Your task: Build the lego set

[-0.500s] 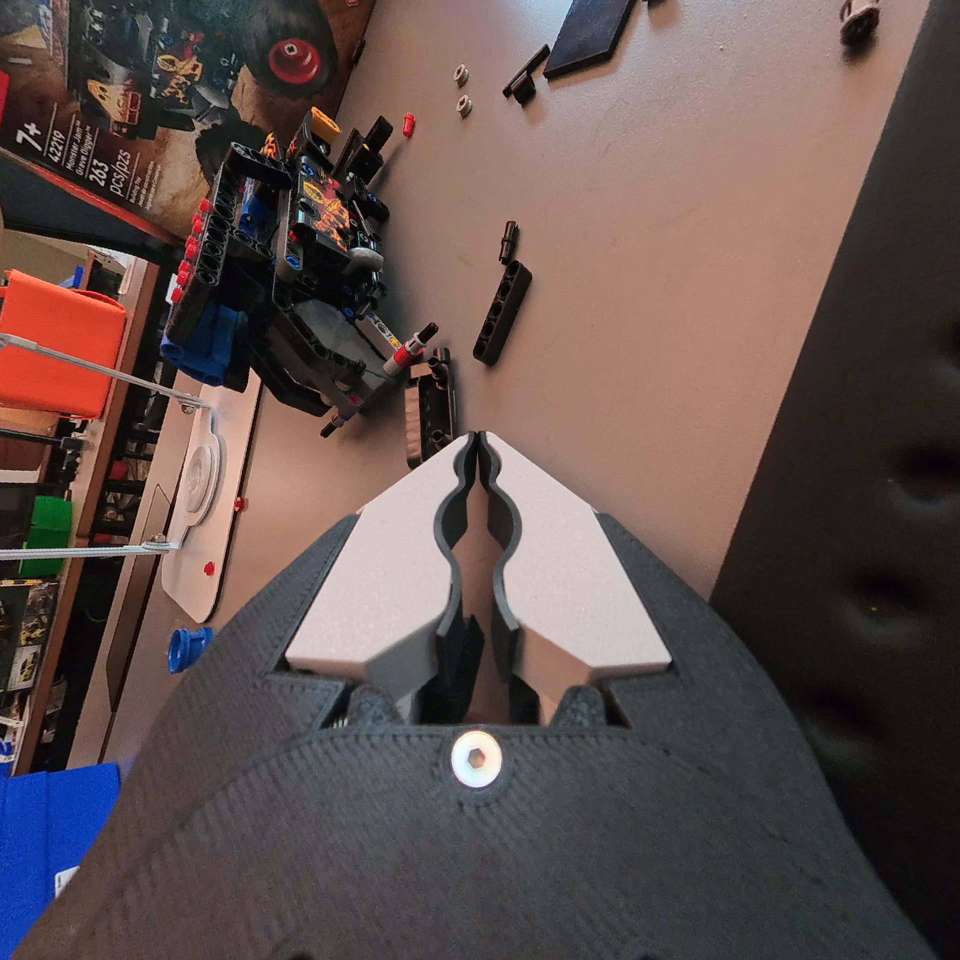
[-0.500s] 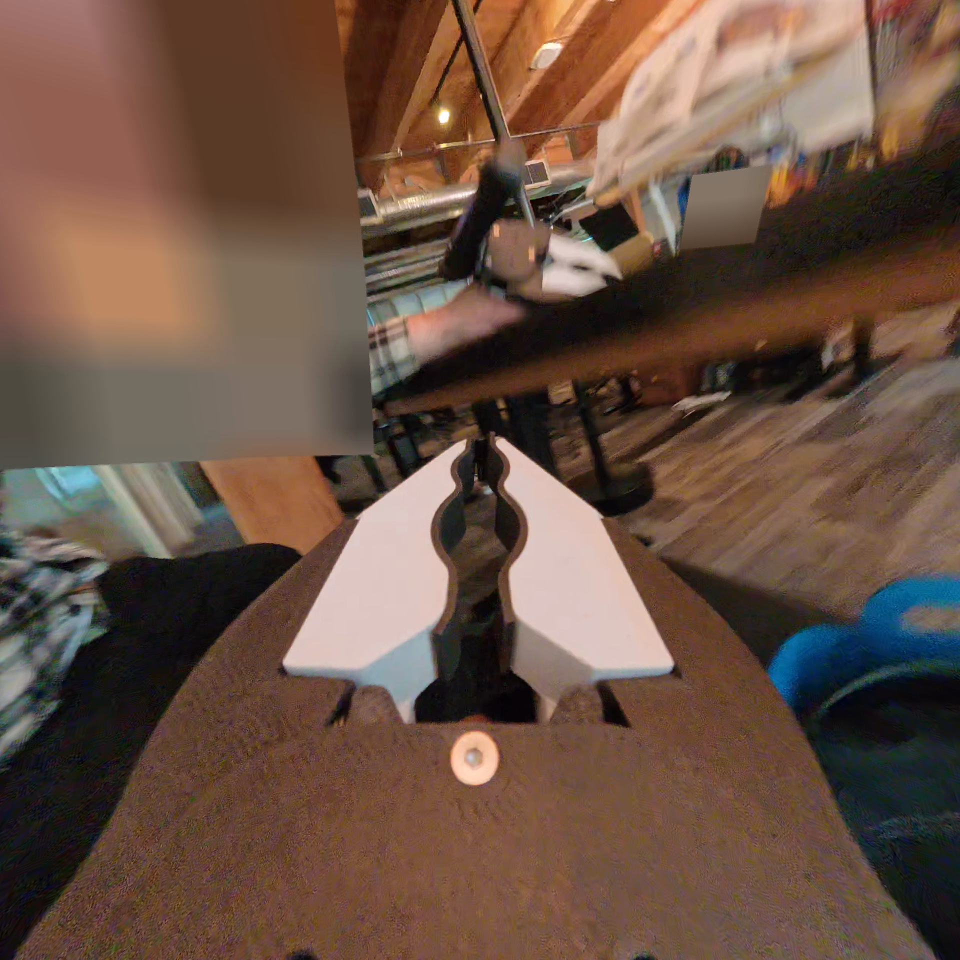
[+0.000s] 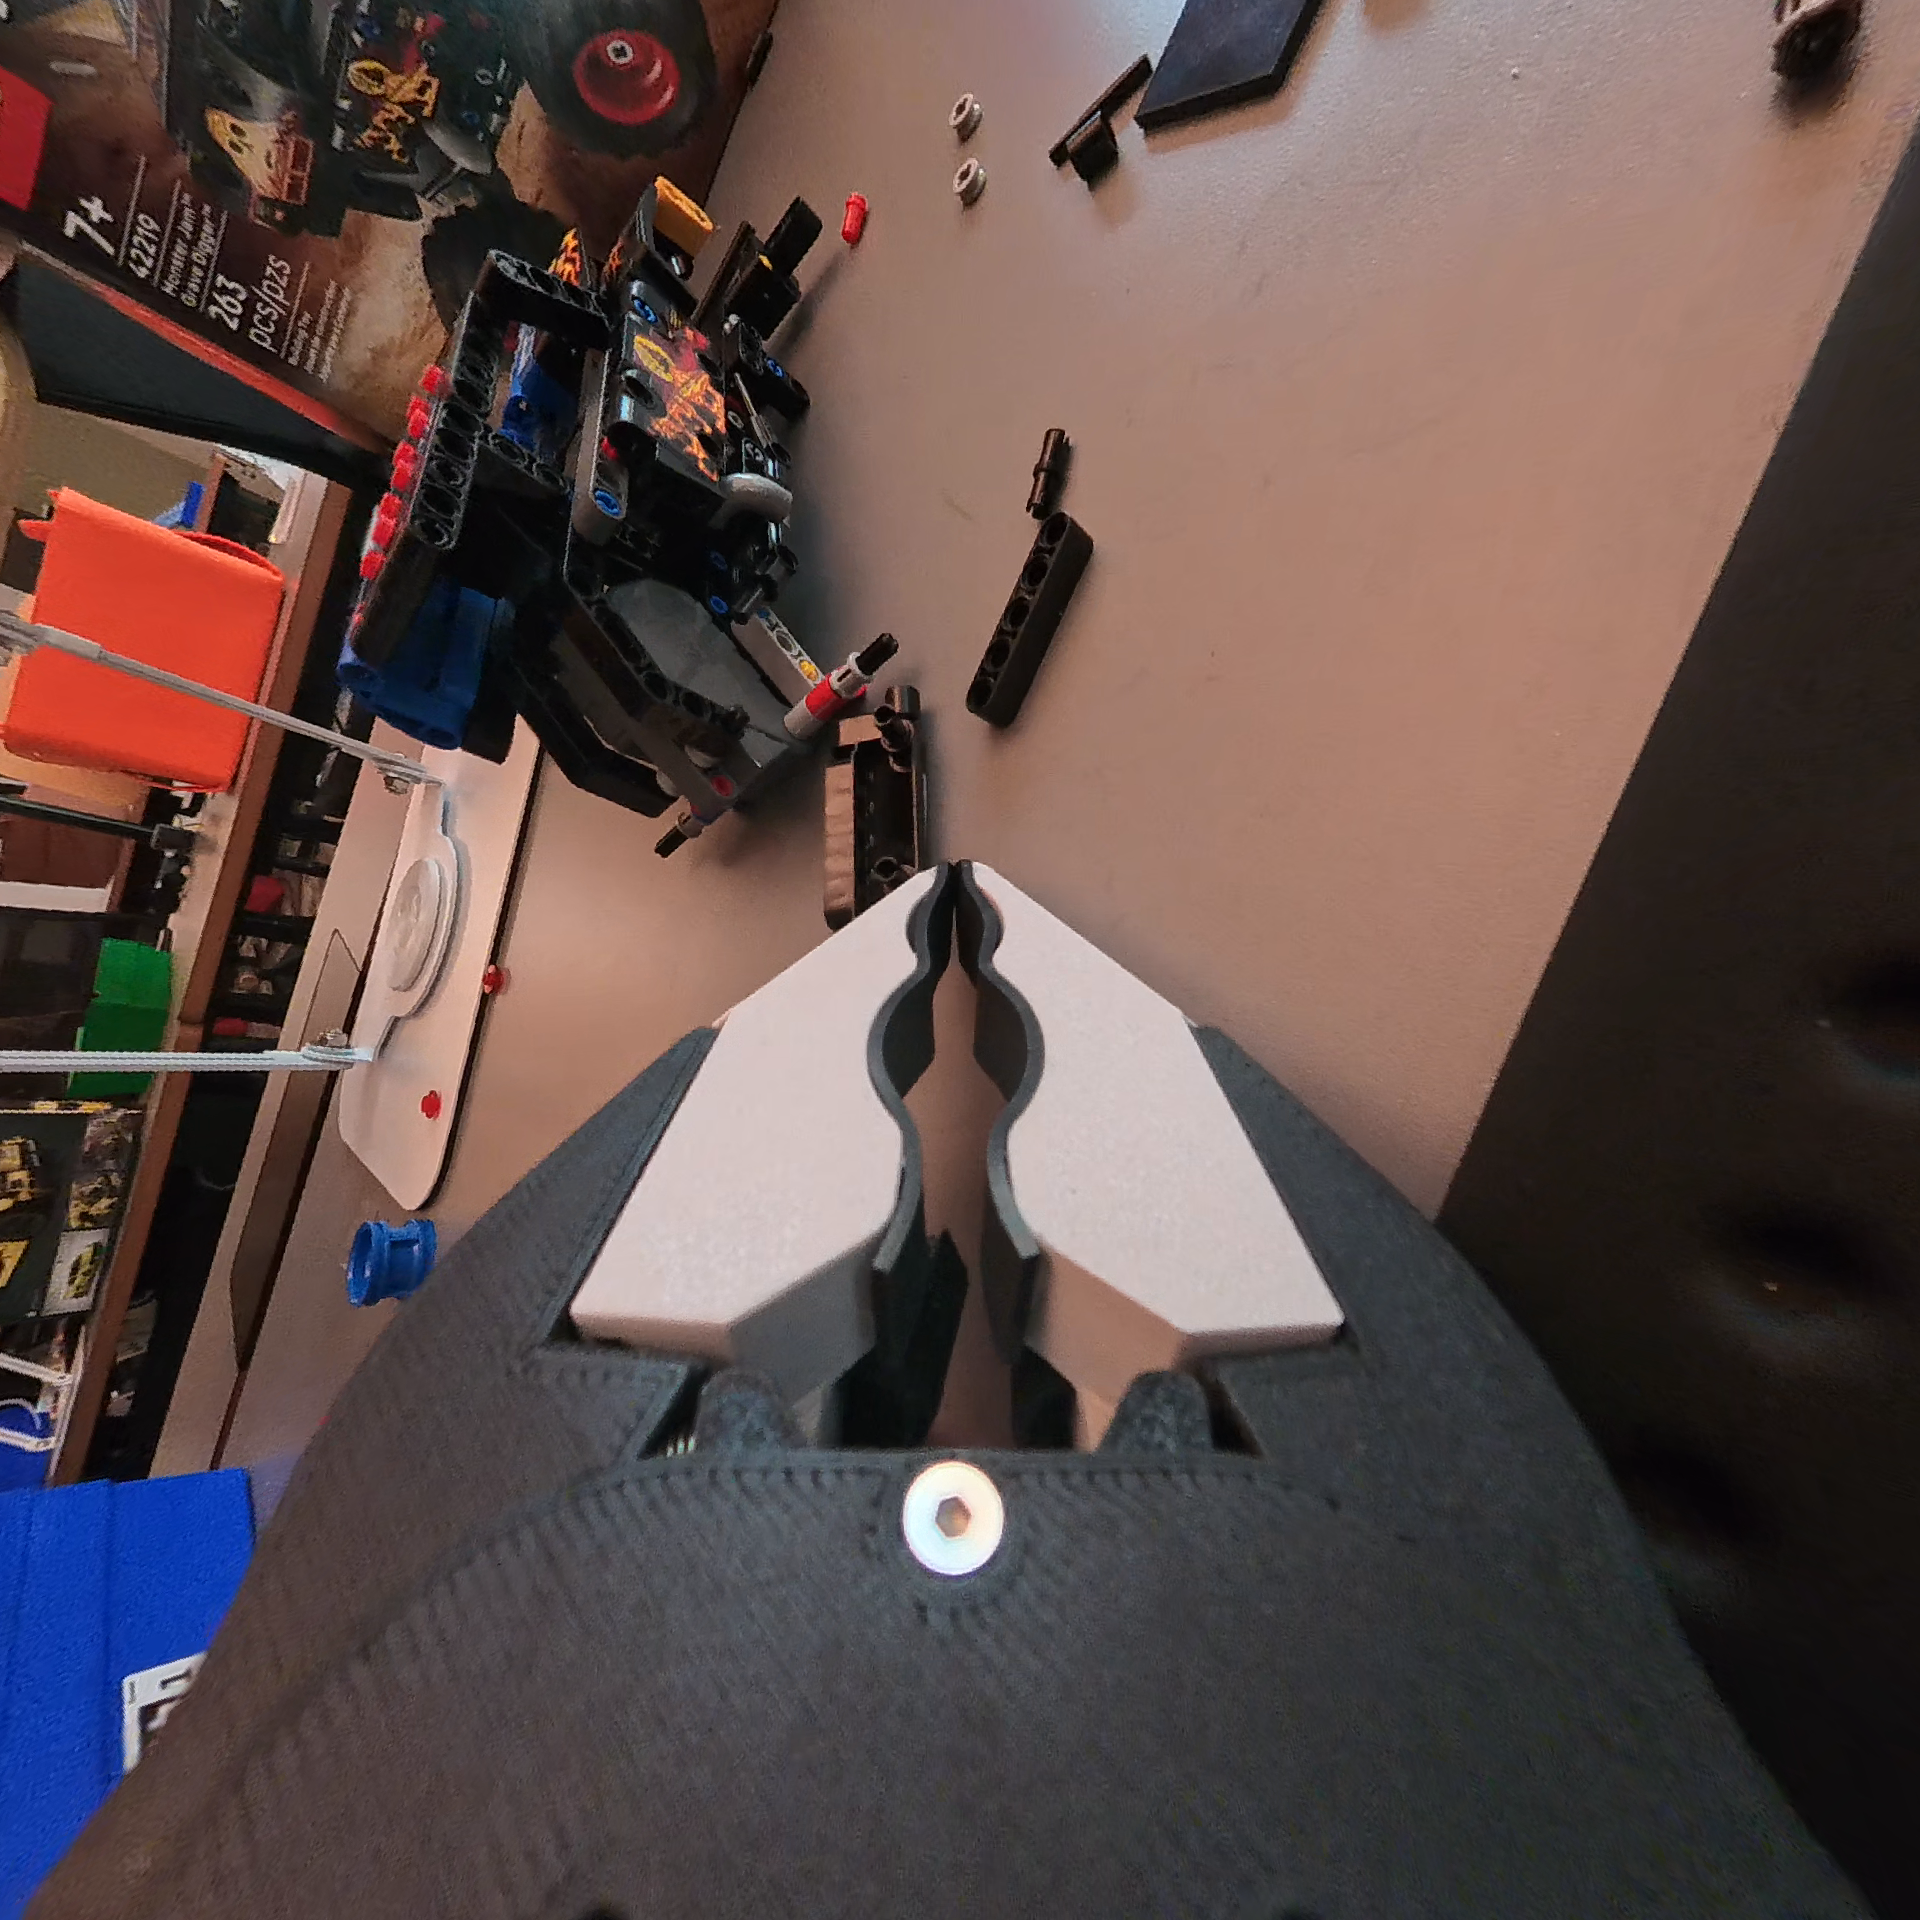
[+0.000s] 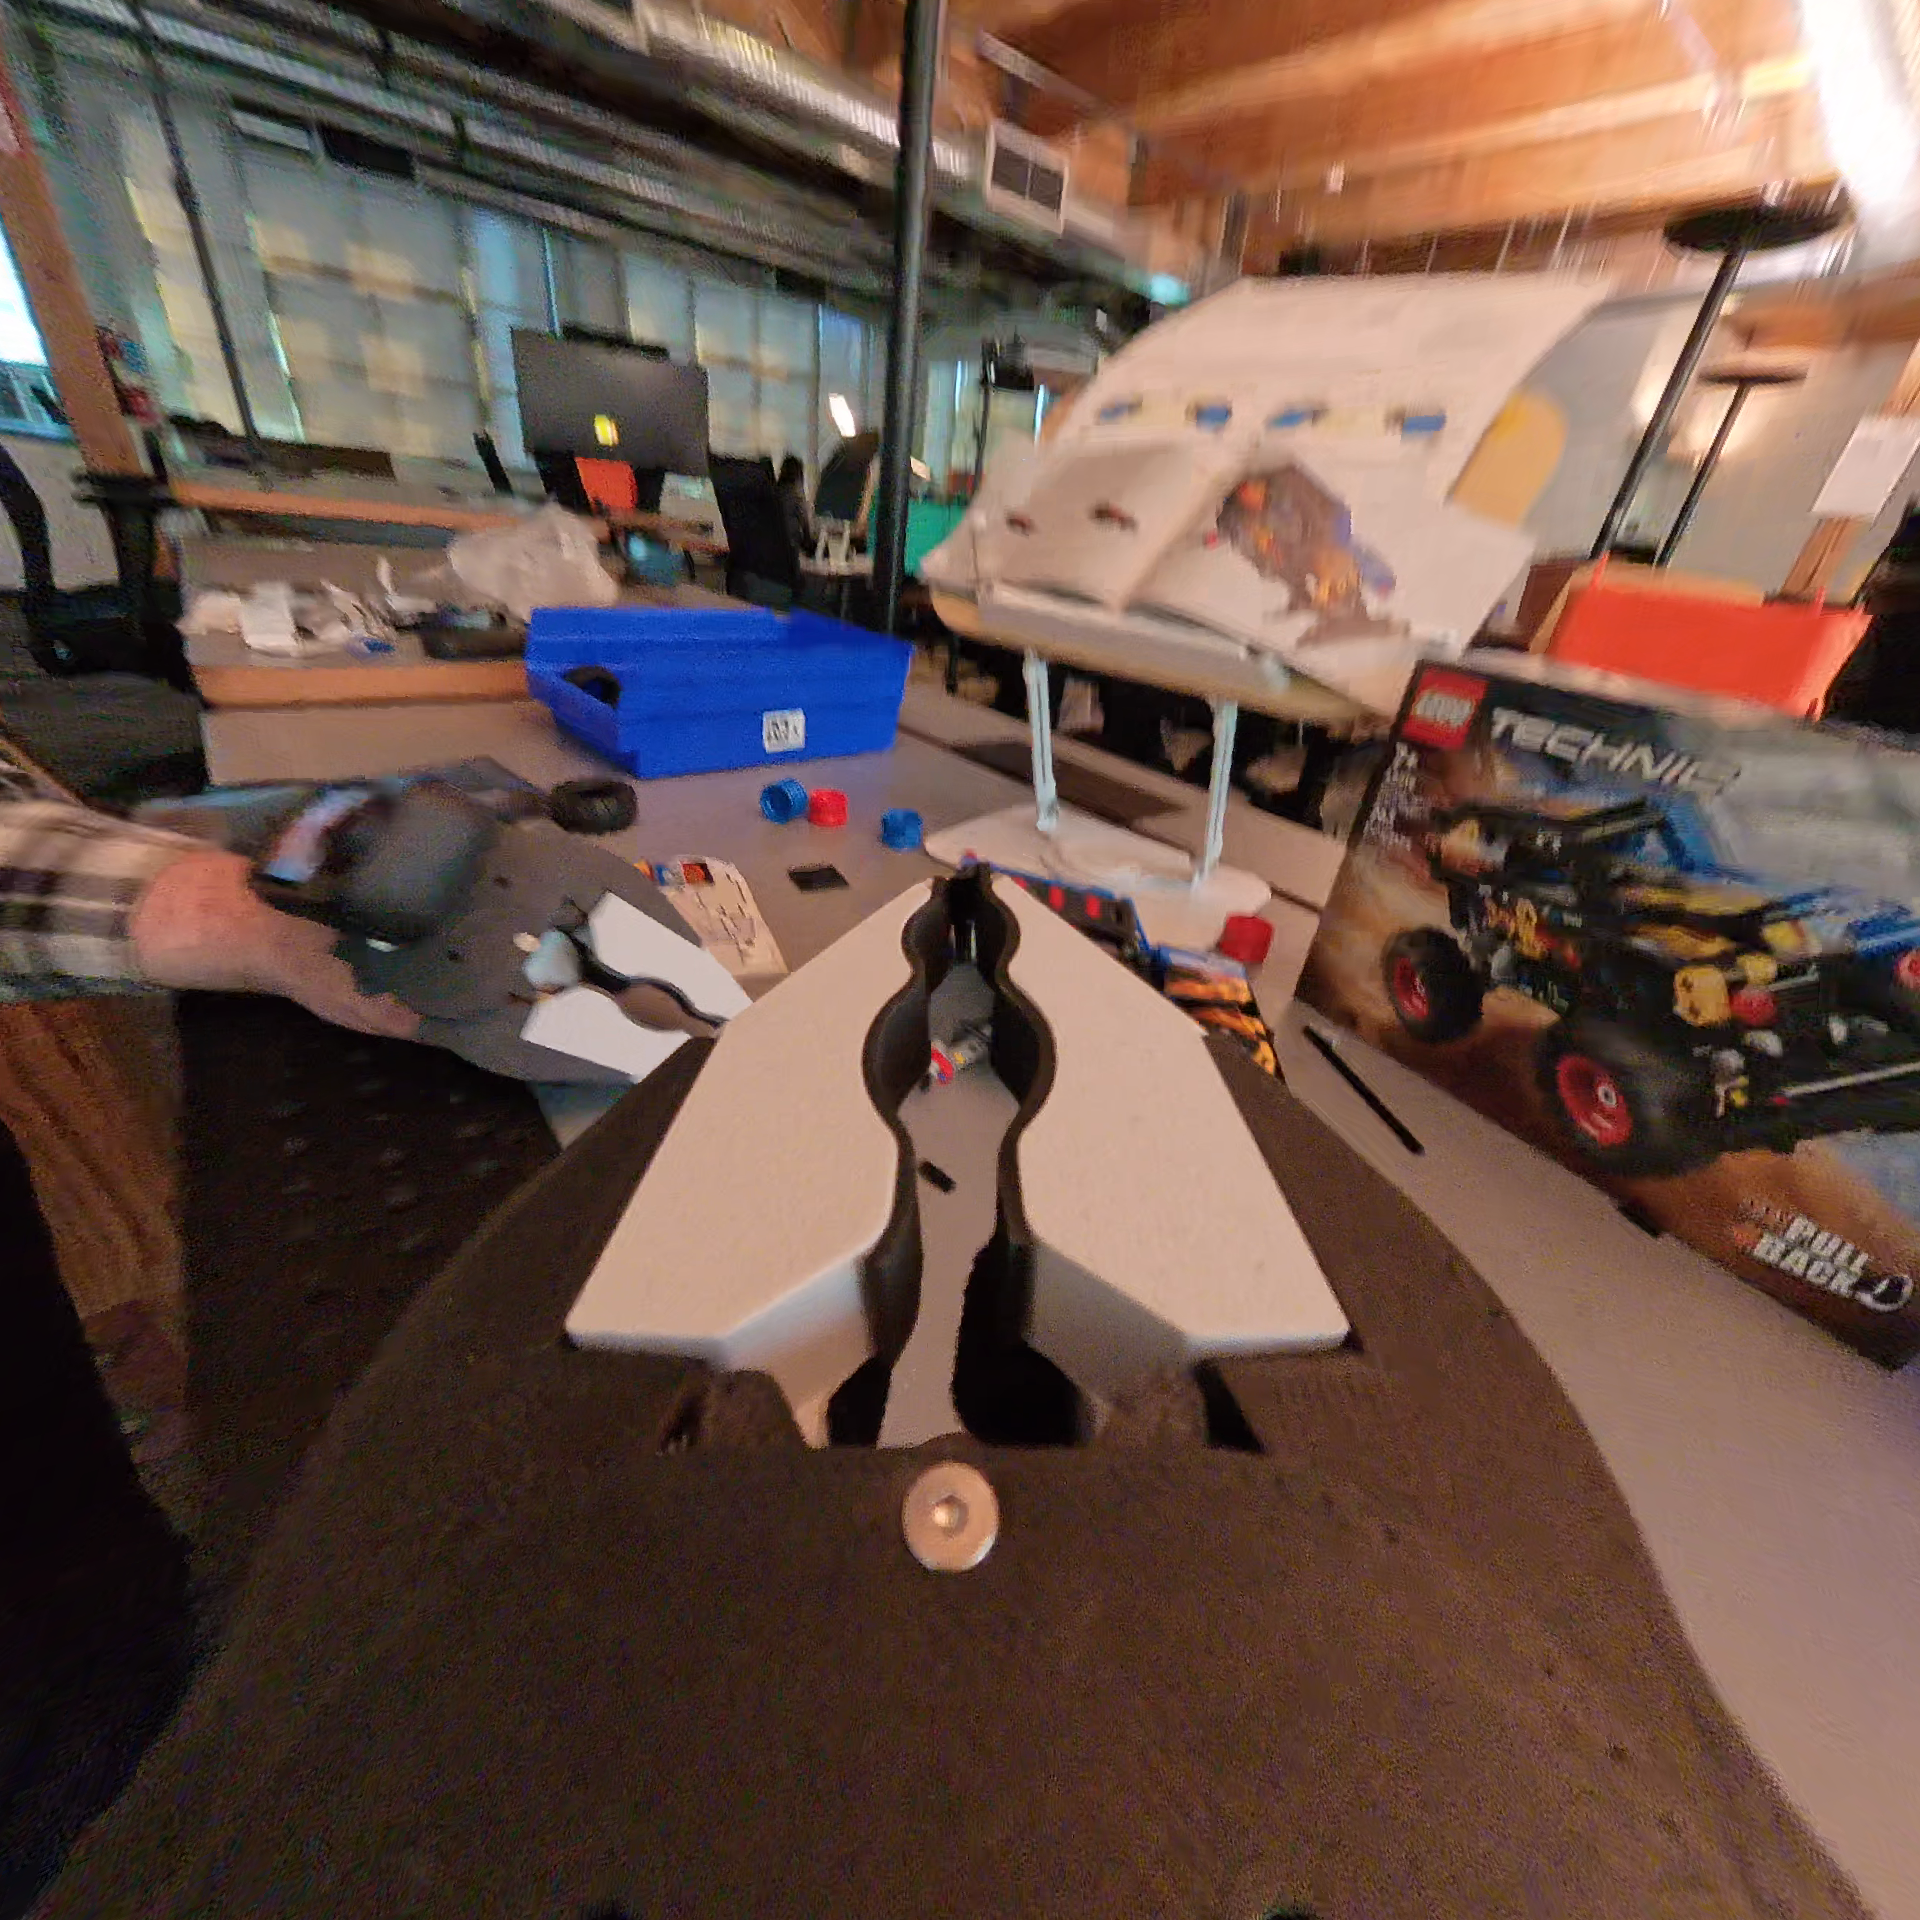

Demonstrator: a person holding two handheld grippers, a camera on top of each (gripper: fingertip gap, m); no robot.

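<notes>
Left wrist view: the left gripper (image 3: 958, 878) is closed and empty, near the half-built black toy truck (image 3: 603, 520). The right gripper (image 4: 971, 894) is closed too.

We saw the half-built truck (image 3: 592, 540) on the table (image 3: 1299, 520) — beam (image 3: 1029, 618) beside it, box (image 3: 312, 177) behind.

I see the half-built truck chassis (image 3: 582, 540) lying on the grey table (image 3: 1299, 520), black beams with red pins and blue parts. A loose black beam (image 3: 1029, 618) lies near it; possibly another dark piece (image 3: 873, 821) just beside.
</notes>
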